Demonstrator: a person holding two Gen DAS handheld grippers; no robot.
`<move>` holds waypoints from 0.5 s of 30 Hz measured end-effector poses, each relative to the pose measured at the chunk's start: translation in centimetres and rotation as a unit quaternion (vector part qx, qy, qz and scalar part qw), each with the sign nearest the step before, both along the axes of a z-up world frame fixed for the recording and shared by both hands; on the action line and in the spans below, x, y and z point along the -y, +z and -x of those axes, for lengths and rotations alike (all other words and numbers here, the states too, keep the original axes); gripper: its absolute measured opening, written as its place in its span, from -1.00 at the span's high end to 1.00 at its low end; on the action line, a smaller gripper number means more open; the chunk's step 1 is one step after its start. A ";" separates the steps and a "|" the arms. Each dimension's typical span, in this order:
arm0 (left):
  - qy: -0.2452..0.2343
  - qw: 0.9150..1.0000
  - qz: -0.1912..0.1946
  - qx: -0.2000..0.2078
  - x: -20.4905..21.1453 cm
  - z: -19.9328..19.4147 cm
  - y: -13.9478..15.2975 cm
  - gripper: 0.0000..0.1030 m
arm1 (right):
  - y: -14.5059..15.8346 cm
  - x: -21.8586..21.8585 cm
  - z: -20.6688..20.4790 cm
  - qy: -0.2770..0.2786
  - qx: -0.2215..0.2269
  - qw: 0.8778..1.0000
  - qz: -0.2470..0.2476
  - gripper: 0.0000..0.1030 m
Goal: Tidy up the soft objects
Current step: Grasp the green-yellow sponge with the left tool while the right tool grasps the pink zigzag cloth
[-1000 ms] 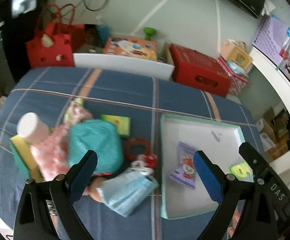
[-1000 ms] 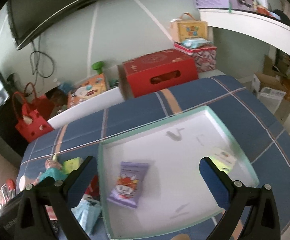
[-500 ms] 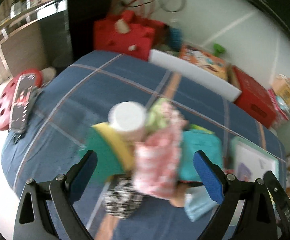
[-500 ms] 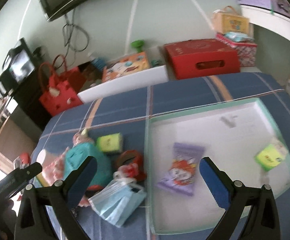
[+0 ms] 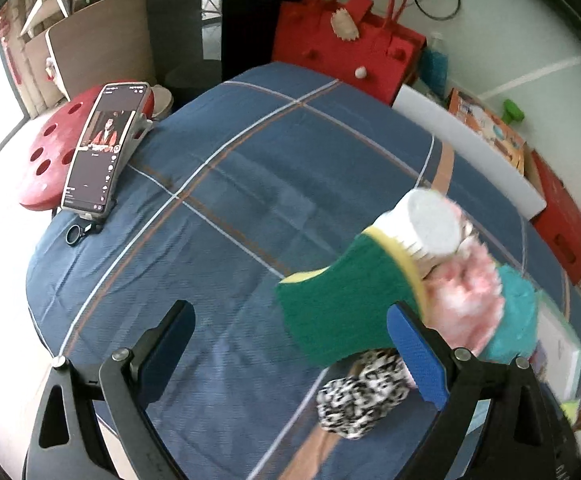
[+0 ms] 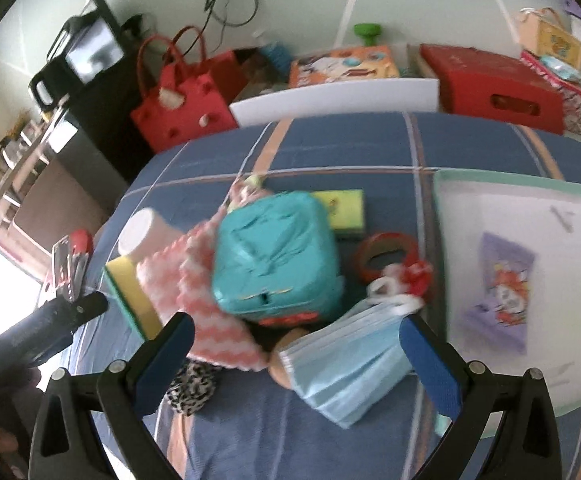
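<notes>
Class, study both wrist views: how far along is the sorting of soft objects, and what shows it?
Barely begun. The white tray holds only a purple packet and a green item at its edge. Nothing is in hand: the left hand-held gripper and right hand-held gripper are open. Still piled on the bed: sponge, pink cloth, teal pack, face mask.

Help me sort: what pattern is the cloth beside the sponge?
Pink-and-white zigzag cloth; clearest in the right wrist view.

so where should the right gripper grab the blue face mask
Pinch the pleated body of the face mask near its middle, coming straight down from above. It lies flat and loose on the blue bedspread, right between the open right gripper fingers, so a top pinch should bunch the fabric.
</notes>
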State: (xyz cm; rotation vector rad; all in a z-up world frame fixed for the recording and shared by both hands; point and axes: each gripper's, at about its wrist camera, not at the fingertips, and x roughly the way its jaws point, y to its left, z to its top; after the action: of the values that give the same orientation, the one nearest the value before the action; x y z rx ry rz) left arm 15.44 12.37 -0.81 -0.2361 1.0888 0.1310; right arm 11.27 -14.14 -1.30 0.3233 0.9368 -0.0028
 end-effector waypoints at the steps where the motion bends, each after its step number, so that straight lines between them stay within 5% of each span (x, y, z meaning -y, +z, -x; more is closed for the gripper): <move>1: -0.004 1.000 -0.004 -0.003 0.0 0.1 -0.2 -0.88 | -0.1 -0.4 -0.1 0.005 -0.002 1.000 -0.001 -1.00; 15: -0.104 0.993 -0.036 -0.032 1.7 -0.2 -3.2 -0.88 | -1.4 -3.8 -0.8 0.046 -0.018 0.999 -0.015 -1.00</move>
State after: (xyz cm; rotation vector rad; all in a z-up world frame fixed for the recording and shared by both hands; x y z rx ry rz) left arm 15.64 10.66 -3.97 -0.0535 1.1633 -0.0097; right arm 12.06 -10.31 -2.75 0.3079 0.9884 0.0908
